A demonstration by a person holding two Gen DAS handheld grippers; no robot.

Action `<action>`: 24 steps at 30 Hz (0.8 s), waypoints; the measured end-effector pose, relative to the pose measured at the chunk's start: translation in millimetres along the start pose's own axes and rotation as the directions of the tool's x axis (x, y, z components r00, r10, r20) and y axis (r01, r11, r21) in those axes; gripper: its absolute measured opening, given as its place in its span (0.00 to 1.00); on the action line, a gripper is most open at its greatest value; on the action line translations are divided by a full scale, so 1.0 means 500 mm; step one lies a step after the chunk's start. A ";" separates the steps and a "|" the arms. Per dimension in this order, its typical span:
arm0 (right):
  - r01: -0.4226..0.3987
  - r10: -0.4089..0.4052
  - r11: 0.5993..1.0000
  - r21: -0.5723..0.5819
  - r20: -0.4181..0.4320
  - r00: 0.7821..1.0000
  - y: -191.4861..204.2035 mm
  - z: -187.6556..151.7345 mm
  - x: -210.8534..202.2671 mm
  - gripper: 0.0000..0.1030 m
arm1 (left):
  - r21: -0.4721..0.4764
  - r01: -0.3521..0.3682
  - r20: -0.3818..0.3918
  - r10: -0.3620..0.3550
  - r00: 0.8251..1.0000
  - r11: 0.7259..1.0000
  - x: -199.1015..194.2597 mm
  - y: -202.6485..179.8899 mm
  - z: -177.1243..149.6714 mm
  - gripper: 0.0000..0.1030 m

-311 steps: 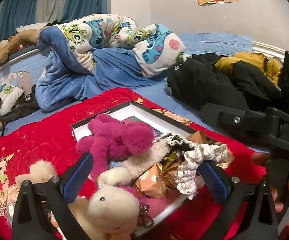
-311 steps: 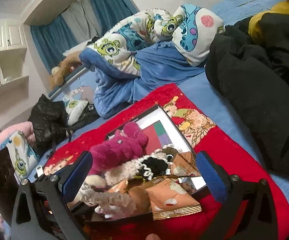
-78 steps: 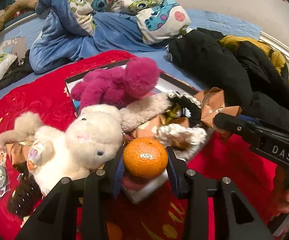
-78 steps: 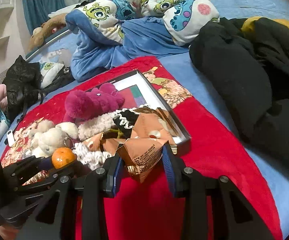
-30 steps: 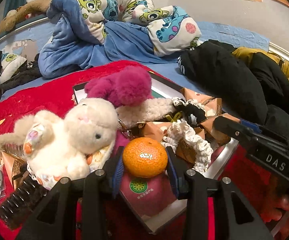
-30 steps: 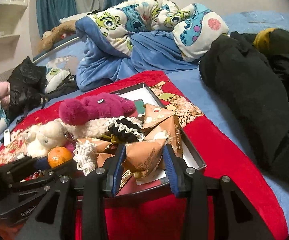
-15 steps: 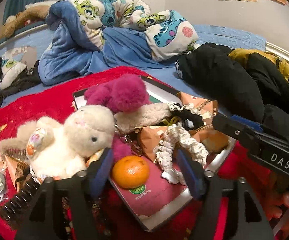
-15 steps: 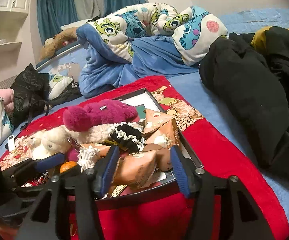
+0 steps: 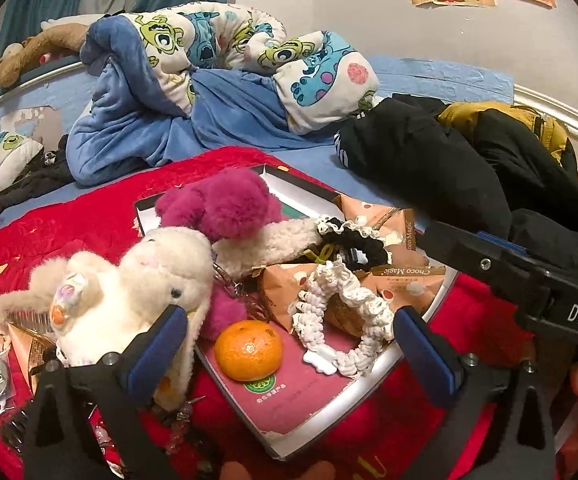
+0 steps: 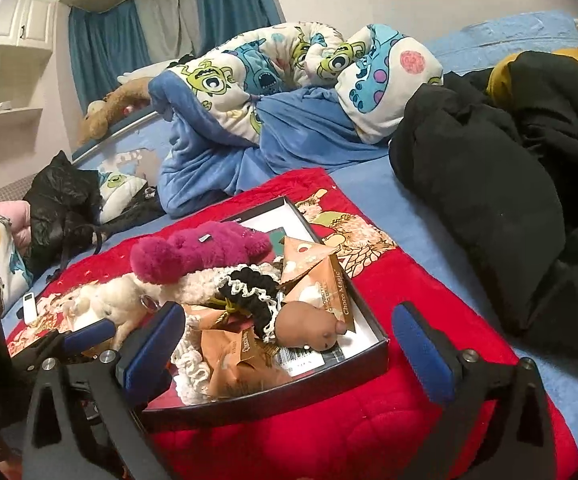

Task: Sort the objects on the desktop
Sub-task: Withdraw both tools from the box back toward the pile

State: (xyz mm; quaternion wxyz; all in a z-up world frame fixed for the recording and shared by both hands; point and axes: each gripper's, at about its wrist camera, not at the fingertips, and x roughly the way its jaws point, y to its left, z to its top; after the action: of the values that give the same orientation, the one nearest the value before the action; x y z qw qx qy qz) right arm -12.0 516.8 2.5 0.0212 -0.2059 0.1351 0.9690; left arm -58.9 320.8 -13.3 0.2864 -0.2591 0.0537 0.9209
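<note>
In the left wrist view my left gripper [image 9: 289,346] hangs over the near end of the black box [image 9: 345,402], its jaws opening wide. An orange [image 9: 248,350] lies loose in the box between them, touching neither pad. A white plush rabbit [image 9: 129,292], a magenta plush [image 9: 225,208], a white scrunchie [image 9: 345,312] and snack packets [image 9: 405,264] fill the box. In the right wrist view my right gripper [image 10: 287,354] is also opening. An orange-brown snack packet [image 10: 241,360] lies free in the box [image 10: 289,400] below it, beside a brown toy [image 10: 309,326].
The box sits on a red blanket [image 9: 69,232] on a bed. A blue cartoon quilt [image 9: 169,120] is heaped behind it and black clothes [image 9: 429,160] lie to the right. A white remote [image 10: 29,308] and a black bag [image 10: 61,200] are at the left.
Both grippers went from shut to wide open. The orange dropped out of the left jaws into the box. The snack packet left the right jaws and lies in the box.
</note>
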 end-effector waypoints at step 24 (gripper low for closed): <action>-0.062 0.062 0.997 0.044 -0.018 0.998 0.067 0.028 -0.090 1.00 | 0.016 -0.070 0.093 0.069 0.993 0.997 -0.180 0.016 0.050 1.00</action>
State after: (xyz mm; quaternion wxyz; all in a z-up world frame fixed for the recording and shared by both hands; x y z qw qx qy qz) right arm 20.5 488.8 41.6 -0.0058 -0.2107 0.1627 0.9639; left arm -11.4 275.2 53.5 0.2588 -0.2116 0.0583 0.9407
